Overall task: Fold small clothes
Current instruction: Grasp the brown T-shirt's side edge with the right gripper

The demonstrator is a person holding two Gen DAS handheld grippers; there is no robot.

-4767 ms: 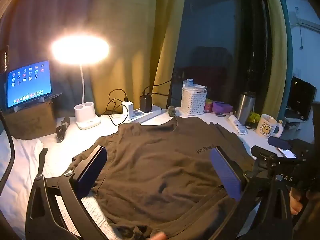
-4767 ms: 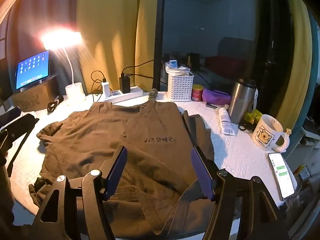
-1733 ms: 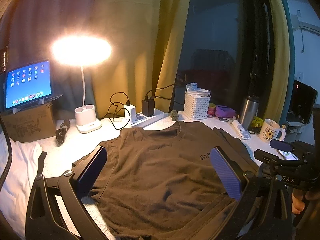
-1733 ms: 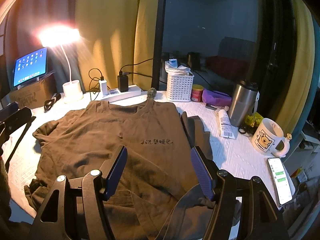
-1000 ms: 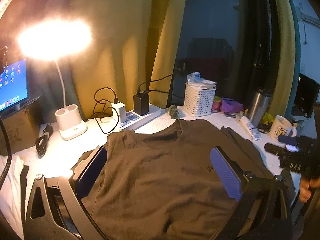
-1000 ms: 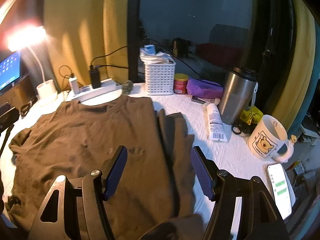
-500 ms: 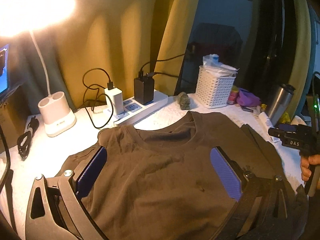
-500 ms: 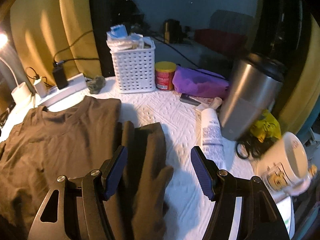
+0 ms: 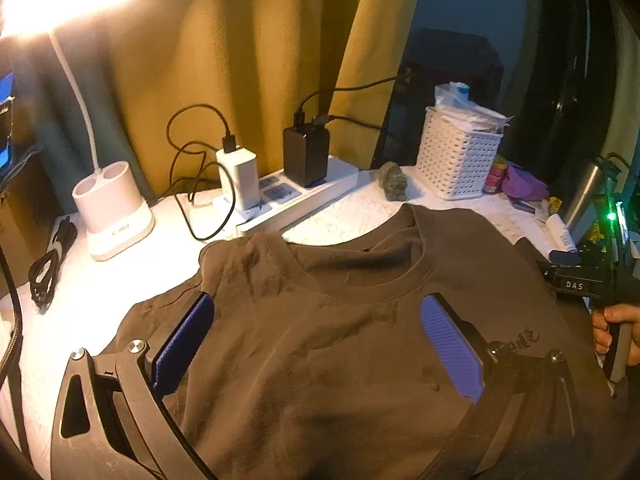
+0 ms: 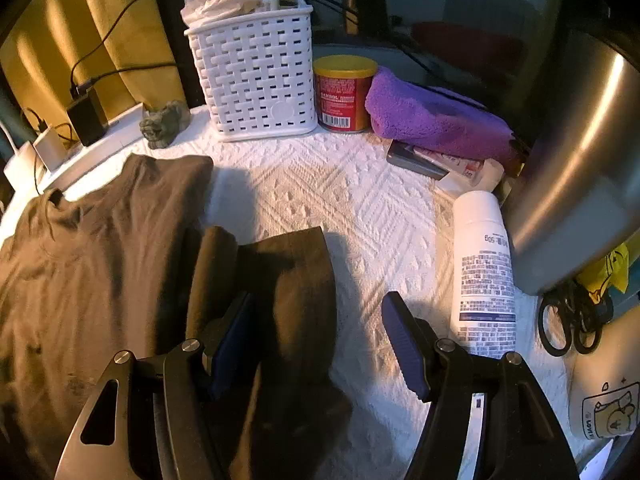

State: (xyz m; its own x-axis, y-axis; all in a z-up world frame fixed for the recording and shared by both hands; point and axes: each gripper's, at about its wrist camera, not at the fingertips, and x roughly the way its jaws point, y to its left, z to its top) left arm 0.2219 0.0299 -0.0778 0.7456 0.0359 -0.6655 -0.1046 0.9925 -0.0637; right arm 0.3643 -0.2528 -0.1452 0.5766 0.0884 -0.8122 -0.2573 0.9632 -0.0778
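A dark brown T-shirt [image 9: 340, 360] lies spread flat, front up, on the white table [image 10: 320, 188], its collar toward the back. My left gripper [image 9: 316, 300] hovers open over the chest just below the collar, with nothing between its blue pads. In the right wrist view the T-shirt's right sleeve [image 10: 304, 272] lies folded beside the body [image 10: 100, 280]. My right gripper [image 10: 320, 300] stands open low over that sleeve, its left finger over the cloth and its right finger over bare table. The left wrist view shows the right gripper [image 9: 580, 276] at the far right, held by a hand [image 9: 612, 332].
Behind the sleeve stand a white basket [image 10: 256, 76], a red can [image 10: 344, 92] and a purple cloth [image 10: 432, 120]. A white tube [image 10: 484, 264], steel tumbler [image 10: 580, 180], scissors [image 10: 572, 324] and mug [image 10: 604, 412] crowd the right. Power strip [image 9: 296, 200] and lamp base [image 9: 112, 208] sit behind the collar.
Both grippers have moved forward and down toward the top of the T-shirt. The right one swung over to the right sleeve. Both stay open as before.
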